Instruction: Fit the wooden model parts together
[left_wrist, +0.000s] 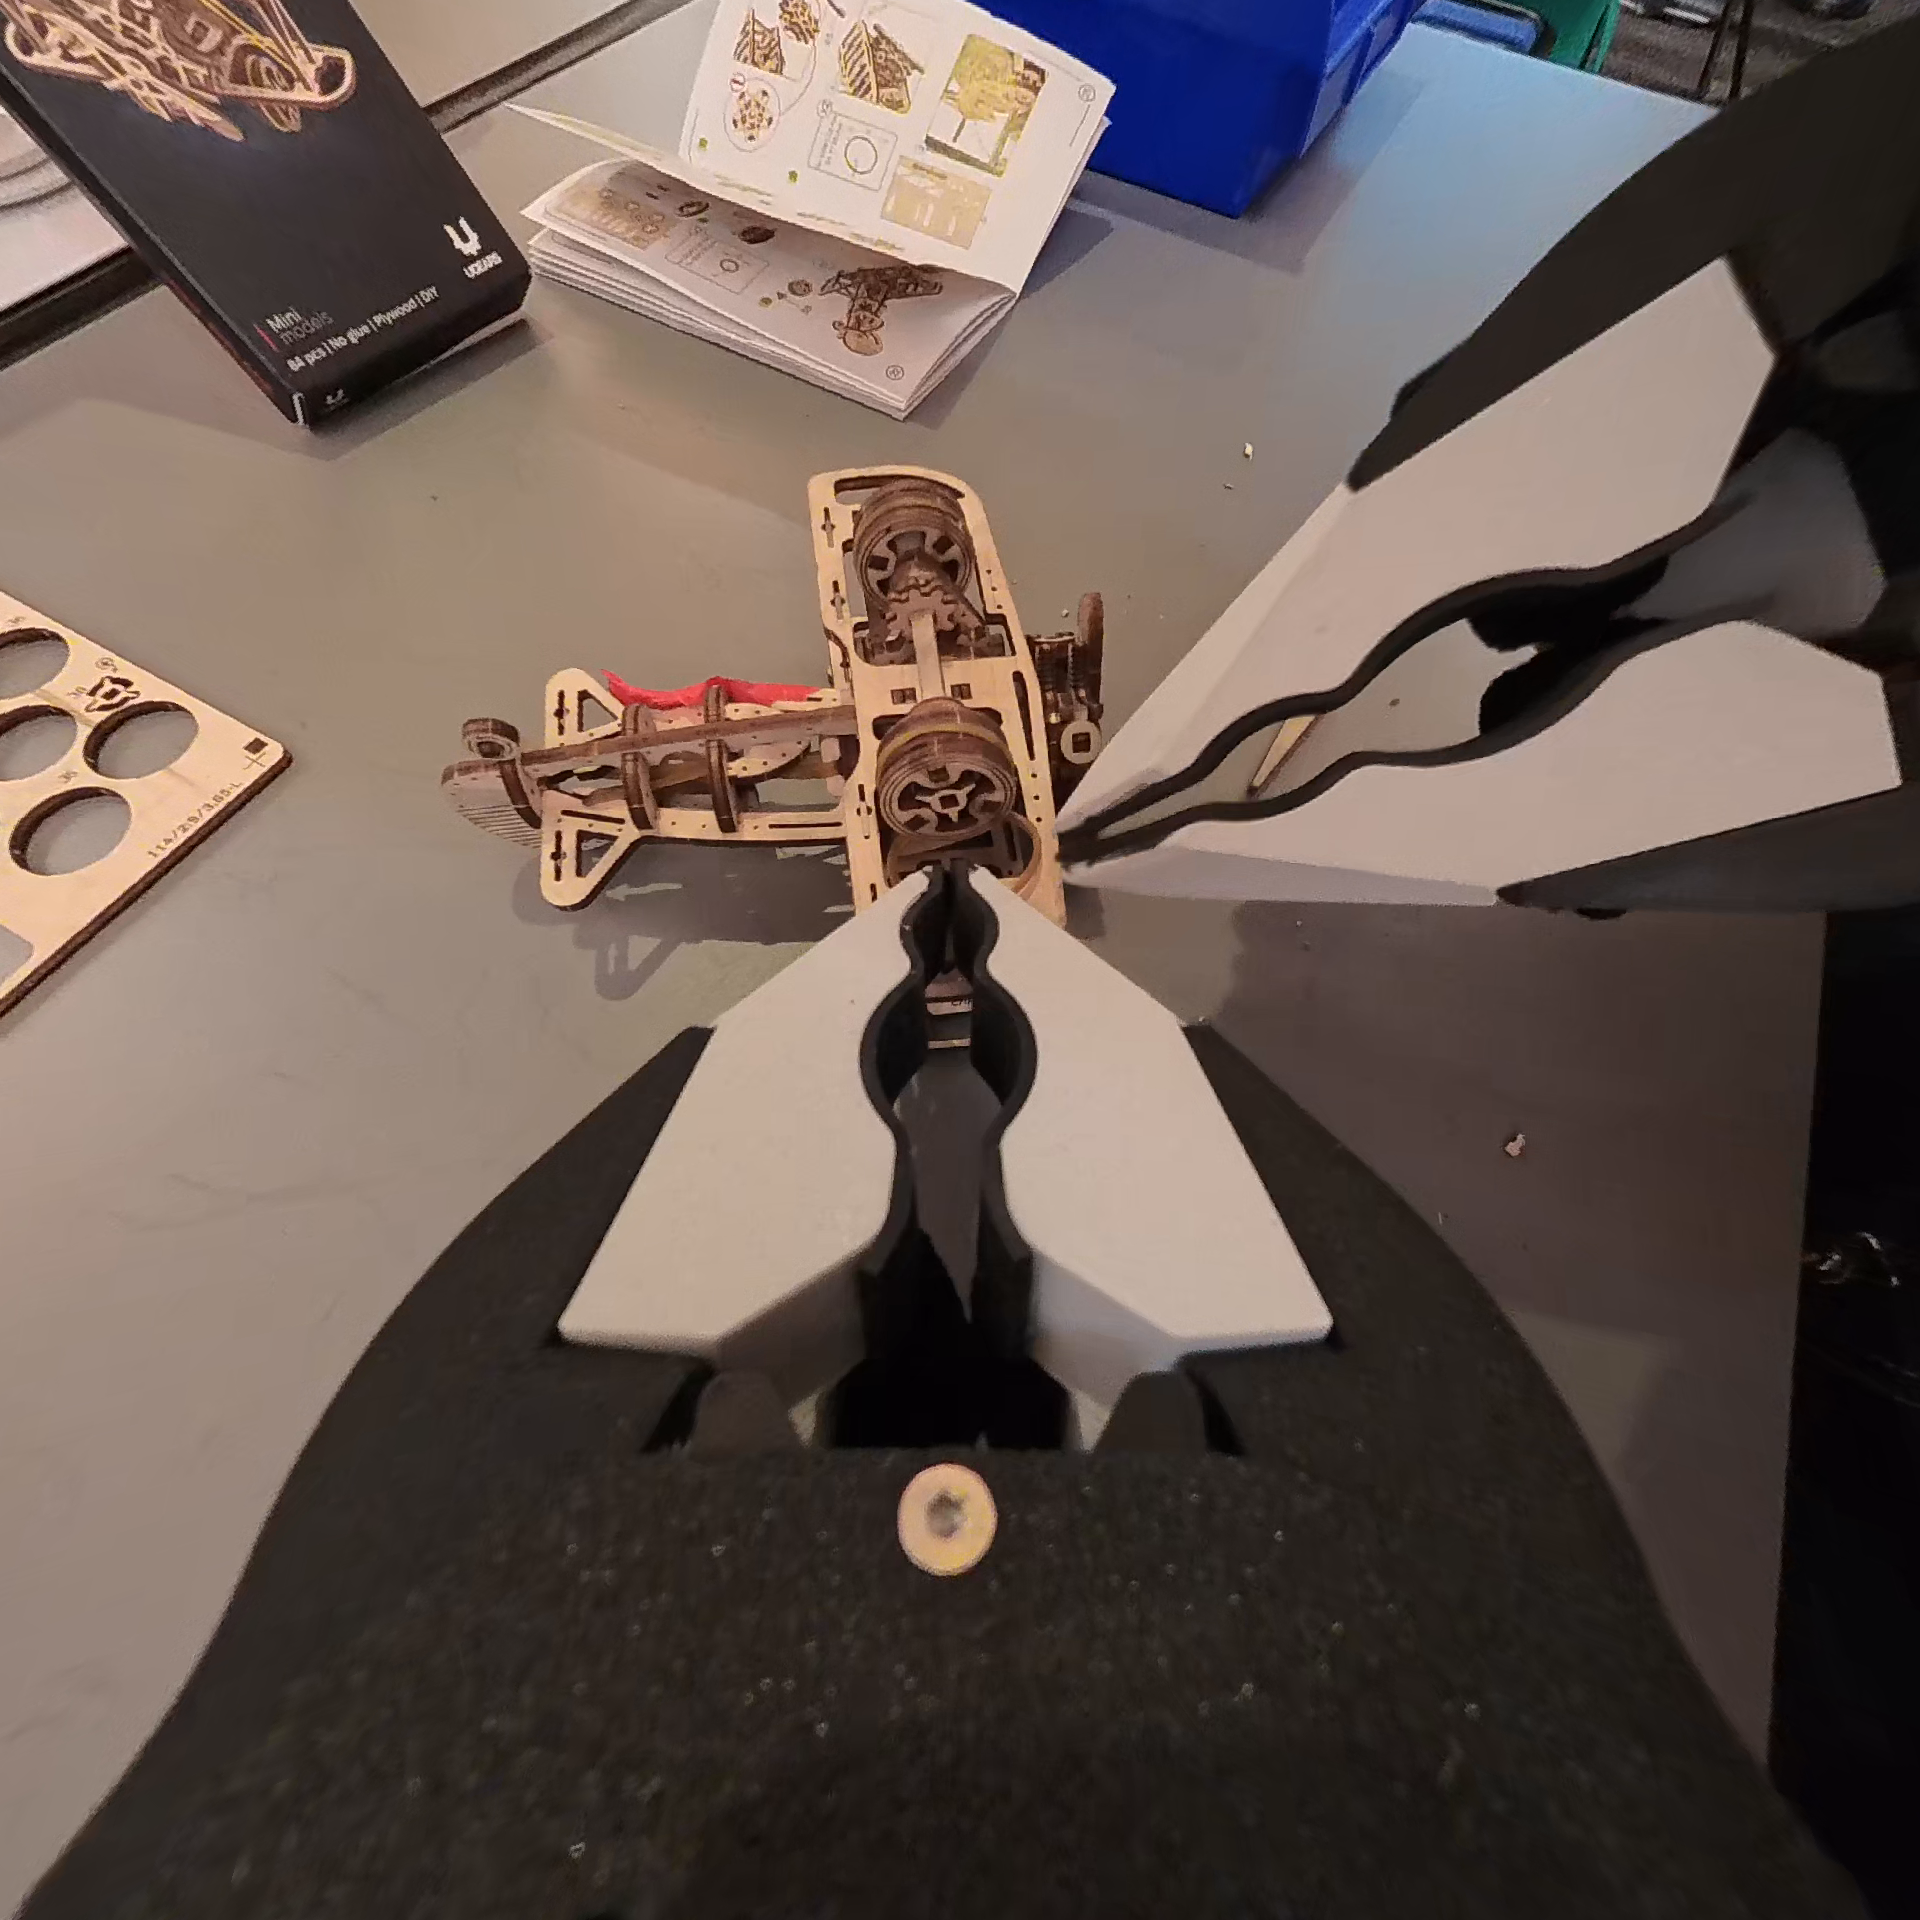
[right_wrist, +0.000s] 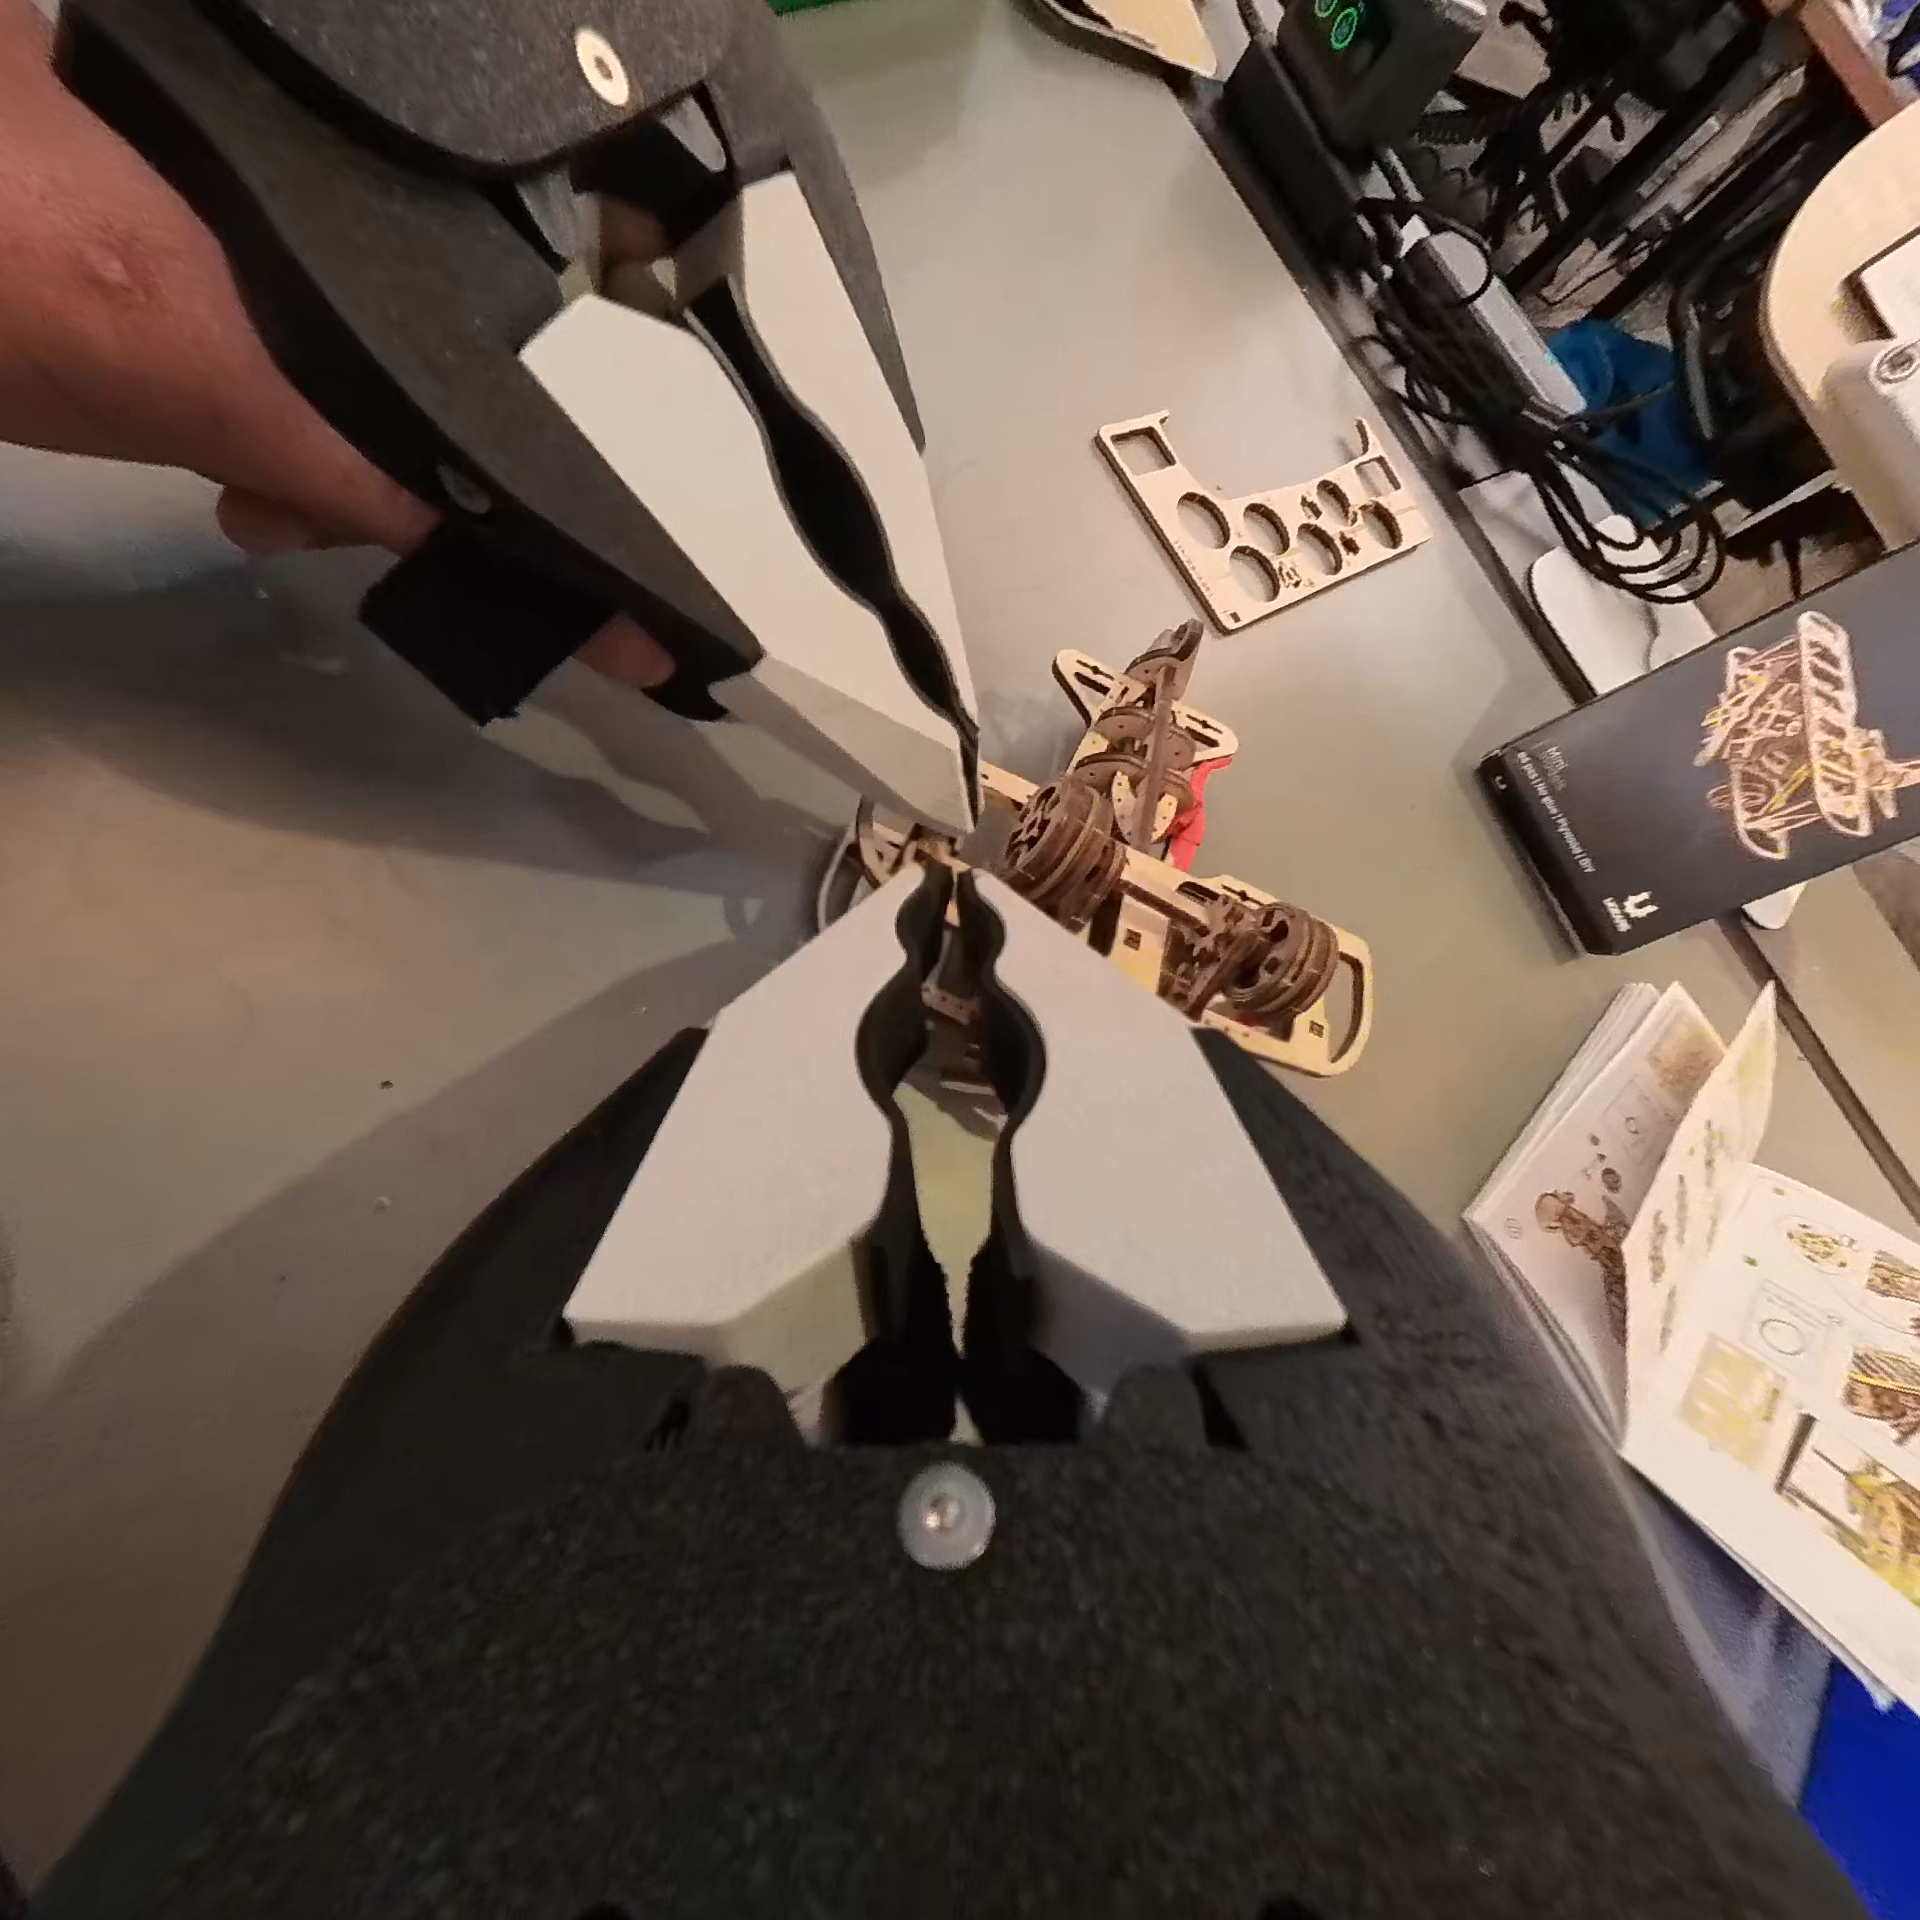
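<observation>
The wooden plane model lies upside down on the grey table, wheels up and tail to the left. My left gripper is shut on the model's near wing edge, just below a wheel. My right gripper comes in from the right and is shut on the model at the same end, next to the left tips. In the right wrist view the right gripper grips the model with a wooden part between its fingers. The left gripper enters from the upper left. The fingers hide the pinched spots.
A black kit box and an open instruction booklet lie behind the model. A punched-out plywood sheet is at the left and a blue bin at the back. Cables and devices crowd the table's far edge.
</observation>
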